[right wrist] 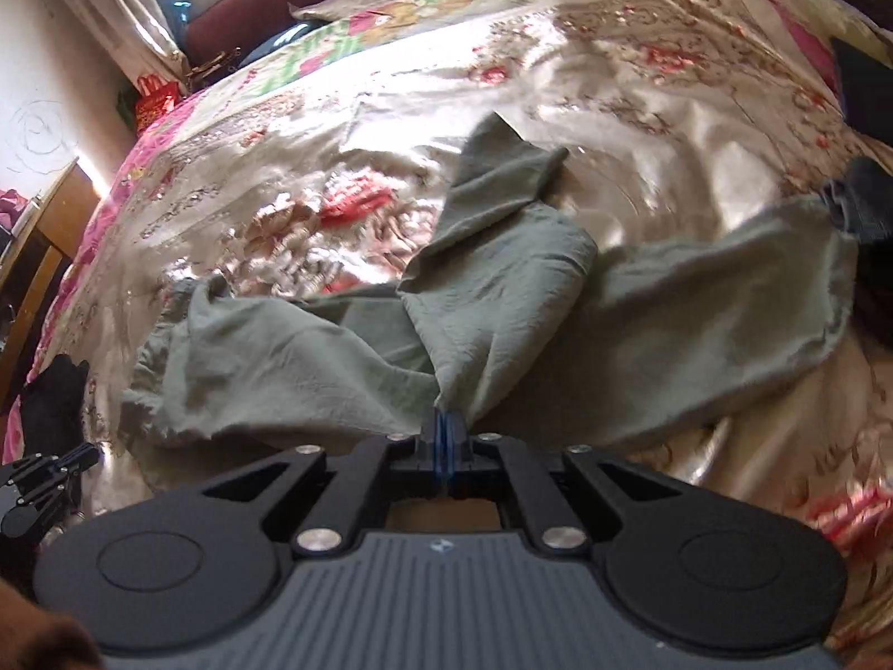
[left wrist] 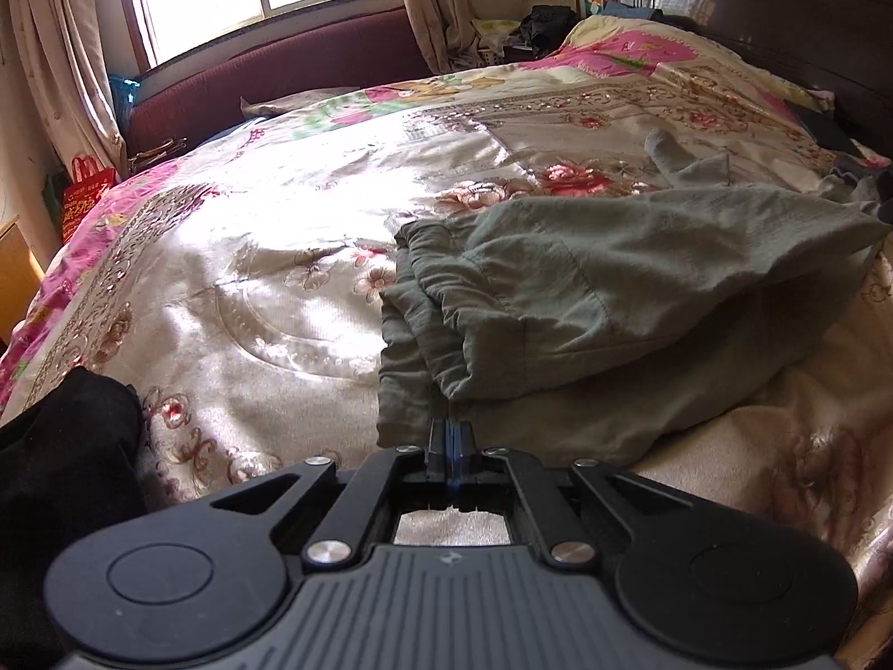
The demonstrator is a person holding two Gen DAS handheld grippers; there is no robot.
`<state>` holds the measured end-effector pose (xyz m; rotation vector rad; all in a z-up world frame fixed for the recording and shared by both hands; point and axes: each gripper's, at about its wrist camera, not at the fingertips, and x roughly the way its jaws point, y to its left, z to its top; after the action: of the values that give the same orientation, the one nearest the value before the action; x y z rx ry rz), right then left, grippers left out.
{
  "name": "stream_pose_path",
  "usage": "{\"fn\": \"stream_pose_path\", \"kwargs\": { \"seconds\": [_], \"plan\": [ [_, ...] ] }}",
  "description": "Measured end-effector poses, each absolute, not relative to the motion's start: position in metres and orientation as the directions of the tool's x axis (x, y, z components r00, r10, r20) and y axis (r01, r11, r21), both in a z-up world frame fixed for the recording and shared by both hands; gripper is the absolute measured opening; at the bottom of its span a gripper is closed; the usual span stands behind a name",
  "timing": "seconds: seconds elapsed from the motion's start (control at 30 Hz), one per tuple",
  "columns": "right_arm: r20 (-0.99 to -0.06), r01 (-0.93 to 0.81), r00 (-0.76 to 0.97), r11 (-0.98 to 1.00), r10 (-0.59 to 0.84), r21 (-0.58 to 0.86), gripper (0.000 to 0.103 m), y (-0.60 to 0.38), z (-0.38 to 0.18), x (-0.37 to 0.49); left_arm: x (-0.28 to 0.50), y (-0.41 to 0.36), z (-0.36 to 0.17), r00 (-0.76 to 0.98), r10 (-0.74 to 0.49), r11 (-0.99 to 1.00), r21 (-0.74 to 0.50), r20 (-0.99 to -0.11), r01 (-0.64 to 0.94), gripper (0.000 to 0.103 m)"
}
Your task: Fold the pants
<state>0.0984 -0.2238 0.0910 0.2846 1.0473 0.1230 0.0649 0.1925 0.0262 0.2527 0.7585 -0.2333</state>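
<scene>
My left gripper (left wrist: 450, 429) and right gripper (right wrist: 445, 423) each pinch the green pants (left wrist: 586, 301), lifting folds above the floral bedspread (left wrist: 251, 234) near its front edge.

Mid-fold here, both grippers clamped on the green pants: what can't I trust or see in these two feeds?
- Left wrist view: the left gripper hides its own pinch point on the pants; the pants' far end runs off the right edge.
- Right wrist view: motion blur smears the bedspread and the pants' hems.
- The right gripper covers the fabric it holds.
- The dark clothing at the right is cut off.
</scene>
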Motion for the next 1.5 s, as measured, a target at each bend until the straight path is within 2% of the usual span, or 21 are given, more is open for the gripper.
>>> {"fn": "stream_pose_path", "kwargs": {
  "seconds": [0.13, 0.2, 0.33, 0.4, 0.5, 0.63, 0.67, 0.7, 0.77, 0.83, 0.87, 0.9, 0.93, 0.97, 1.0, 1.07, 1.3, 1.4, 1.5],
  "plan": [
    [-0.883, 0.102, 0.425, 0.959, 0.198, 0.264, 0.009, -0.228, 0.04, 0.085, 0.06, 0.186, 0.017, 0.684, -0.094, 0.95, 0.139, -0.724, 0.278, 0.019],
    [-0.884, 0.096, 0.425, 0.961, 0.197, 0.26, 0.009, -0.221, 0.034, 0.077, 0.056, 0.185, 0.024, 0.708, -0.089, 0.949, 0.158, -0.7, 0.275, 0.025],
    [-0.839, -0.131, 0.539, 0.991, 0.08, 0.011, 0.01, -0.185, 0.055, 0.052, 0.059, 0.18, 0.031, 0.737, -0.101, 0.925, 0.209, -0.668, 0.316, 0.03],
    [-0.803, -0.259, 0.59, 0.962, 0.085, -0.089, 0.01, -0.165, 0.065, 0.043, 0.064, 0.174, 0.029, 0.736, -0.115, 0.906, 0.232, -0.668, 0.353, 0.03],
    [-0.792, -0.435, 0.591, 0.887, 0.149, -0.158, 0.02, -0.125, 0.064, 0.045, 0.076, 0.162, 0.023, 0.73, -0.133, 0.877, 0.263, -0.67, 0.402, 0.035],
    [-0.798, -0.579, 0.571, 0.784, 0.193, -0.225, 0.02, -0.087, 0.047, 0.052, 0.097, 0.159, 0.017, 0.712, -0.15, 0.869, 0.251, -0.686, 0.426, 0.042],
    [-0.8, -0.606, 0.566, 0.758, 0.199, -0.241, 0.02, -0.08, 0.043, 0.054, 0.099, 0.158, 0.017, 0.704, -0.163, 0.864, 0.244, -0.691, 0.44, 0.047],
    [-0.799, -0.625, 0.567, 0.737, 0.2, -0.259, 0.02, -0.075, 0.04, 0.054, 0.1, 0.157, 0.016, 0.697, -0.179, 0.856, 0.238, -0.695, 0.458, 0.056],
    [-0.793, -0.668, 0.57, 0.683, 0.215, -0.295, 0.021, -0.066, 0.036, 0.052, 0.102, 0.154, 0.012, 0.683, -0.197, 0.837, 0.242, -0.703, 0.49, 0.065],
    [-0.795, -0.691, 0.563, 0.657, 0.227, -0.302, 0.023, -0.061, 0.032, 0.055, 0.107, 0.15, 0.007, 0.674, -0.188, 0.832, 0.249, -0.714, 0.495, 0.063],
    [-0.797, -0.697, 0.56, 0.647, 0.224, -0.308, 0.024, -0.058, 0.029, 0.059, 0.109, 0.149, 0.005, 0.676, -0.187, 0.833, 0.249, -0.713, 0.493, 0.052],
    [-0.798, -0.7, 0.561, 0.64, 0.219, -0.317, 0.024, -0.056, 0.026, 0.062, 0.111, 0.148, 0.005, 0.674, -0.18, 0.838, 0.247, -0.717, 0.486, 0.033],
    [-0.797, -0.704, 0.566, 0.627, 0.213, -0.333, 0.024, -0.053, 0.023, 0.065, 0.114, 0.147, 0.005, 0.671, -0.17, 0.848, 0.24, -0.721, 0.472, 0.024],
    [-0.796, -0.712, 0.568, 0.611, 0.21, -0.347, 0.024, -0.051, 0.02, 0.067, 0.115, 0.149, 0.007, 0.674, -0.17, 0.858, 0.229, -0.719, 0.46, 0.021],
    [-0.798, -0.721, 0.566, 0.593, 0.206, -0.359, 0.025, -0.048, 0.016, 0.07, 0.116, 0.153, 0.01, 0.681, -0.179, 0.87, 0.209, -0.71, 0.447, 0.021],
    [-0.8, -0.732, 0.572, 0.553, 0.181, -0.399, 0.034, -0.042, 0.007, 0.074, 0.117, 0.16, 0.018, 0.69, -0.193, 0.886, 0.179, -0.698, 0.428, 0.02],
    [-0.739, -0.704, 0.645, 0.526, 0.193, -0.477, 0.038, -0.04, 0.015, 0.055, 0.114, 0.18, 0.063, 0.723, -0.273, 0.912, 0.067, -0.634, 0.404, 0.02],
    [-0.723, -0.708, 0.663, 0.478, 0.194, -0.52, 0.047, -0.035, 0.011, 0.047, 0.112, 0.185, 0.078, 0.743, -0.285, 0.918, 0.05, -0.606, 0.393, 0.02],
    [-0.731, -0.713, 0.656, 0.468, 0.185, -0.522, 0.044, -0.026, -0.001, 0.053, 0.112, 0.185, 0.079, 0.747, -0.266, 0.922, 0.064, -0.61, 0.381, 0.02]
  ]
}}
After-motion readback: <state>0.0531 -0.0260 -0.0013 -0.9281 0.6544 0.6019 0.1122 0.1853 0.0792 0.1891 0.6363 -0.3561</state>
